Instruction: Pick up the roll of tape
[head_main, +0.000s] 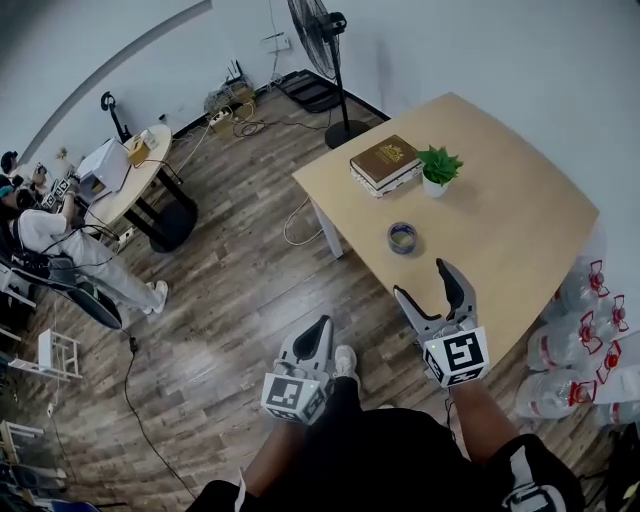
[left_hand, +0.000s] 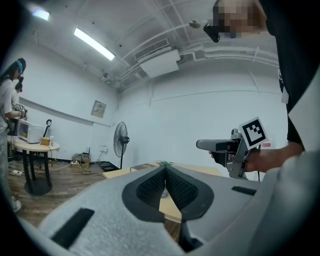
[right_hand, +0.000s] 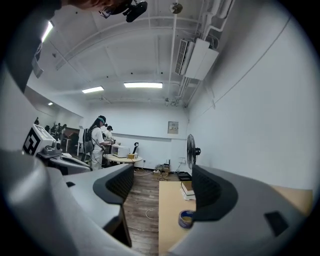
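The roll of tape (head_main: 403, 238) lies flat on the light wooden table (head_main: 500, 230), near the edge that faces me. In the right gripper view the tape (right_hand: 186, 218) shows low, just inside the right jaw. My right gripper (head_main: 422, 279) hangs open over the table's near edge, a short way short of the tape, with nothing between its jaws. Over the wooden floor to the left of the table, my left gripper (head_main: 322, 329) is shut and empty. Its closed jaws fill the left gripper view (left_hand: 165, 171), where the right gripper (left_hand: 222, 145) appears at the right.
A brown book (head_main: 385, 162) and a small potted plant (head_main: 438, 168) stand on the table beyond the tape. A standing fan (head_main: 330, 70) is behind the table. Water bottles (head_main: 585, 340) lie on the floor at the right. People work at a round table (head_main: 125, 180) at the left.
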